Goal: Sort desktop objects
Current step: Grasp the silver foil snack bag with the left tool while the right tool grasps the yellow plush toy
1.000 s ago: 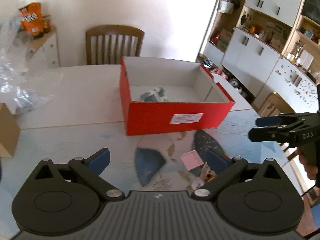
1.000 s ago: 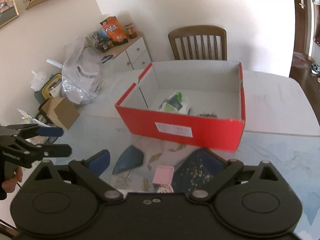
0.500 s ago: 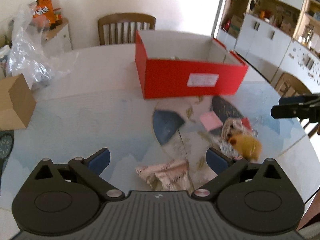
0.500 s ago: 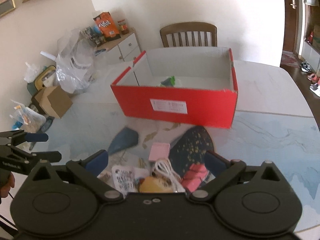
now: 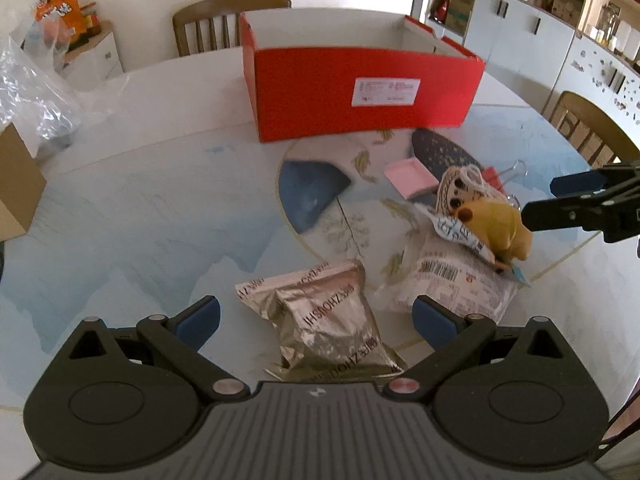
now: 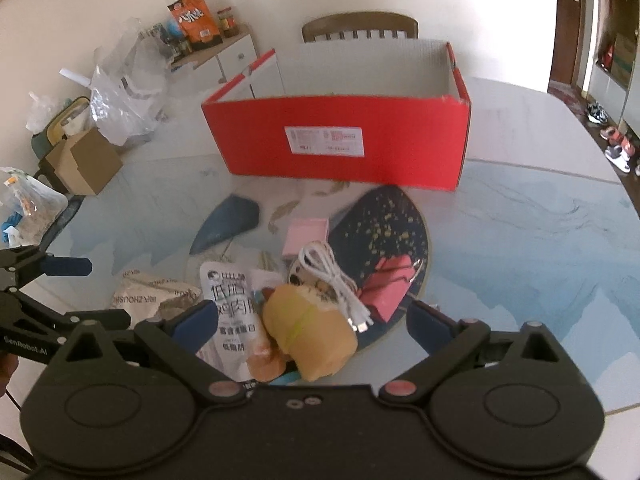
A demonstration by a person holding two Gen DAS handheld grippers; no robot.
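Observation:
A red open box stands at the far side of the table. A silver foil packet lies between my left gripper's open jaws. A yellow plush toy, a white snack pack, a white cable, a pink pad and red clips lie in a pile. My right gripper is open around the plush and empty; it also shows in the left wrist view.
A cardboard box and clear plastic bags sit at the table's left. A wooden chair stands behind the red box. Another chair and cupboards are at the right. A white labelled bag lies under the plush.
Both grippers have pulled back and down from the red box toward the near table edge. The pile and the foil packet have come into view between the jaws.

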